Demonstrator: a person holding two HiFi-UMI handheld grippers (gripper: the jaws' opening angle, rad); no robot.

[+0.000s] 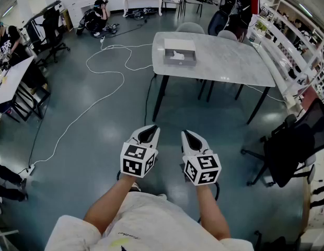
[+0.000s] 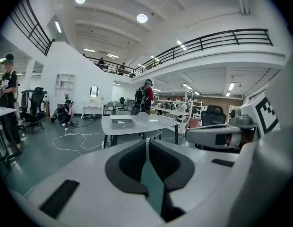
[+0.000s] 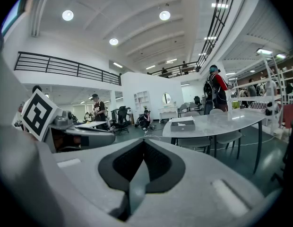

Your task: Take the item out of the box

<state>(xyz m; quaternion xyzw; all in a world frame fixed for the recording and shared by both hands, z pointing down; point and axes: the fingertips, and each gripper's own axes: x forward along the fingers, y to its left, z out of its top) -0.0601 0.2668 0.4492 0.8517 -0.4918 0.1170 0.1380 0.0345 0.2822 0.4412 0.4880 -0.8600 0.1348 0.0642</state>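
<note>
smooth plastic, stone-look table top, polished floor

the left tongs [image 1: 150, 130] and right tongs [image 1: 188, 135] have smooth white plastic shells with a dull sheen, and their inner pads are matt black and finely textured, like rubber or foam. the table [image 1: 230, 61] has a pale marble-look top, smooth and faintly glossy, on thin black legs that look like painted metal. the box [image 1: 180, 62] is matt grey, like card. the item [image 1: 176, 55] in it is white and crumpled, paper or cloth, i cannot tell which. the floor [image 1: 99, 124] is dark grey-green, smooth and glossy, mirroring the ceiling lights. the cable [image 1: 123, 79] looks like smooth white plastic.
</note>
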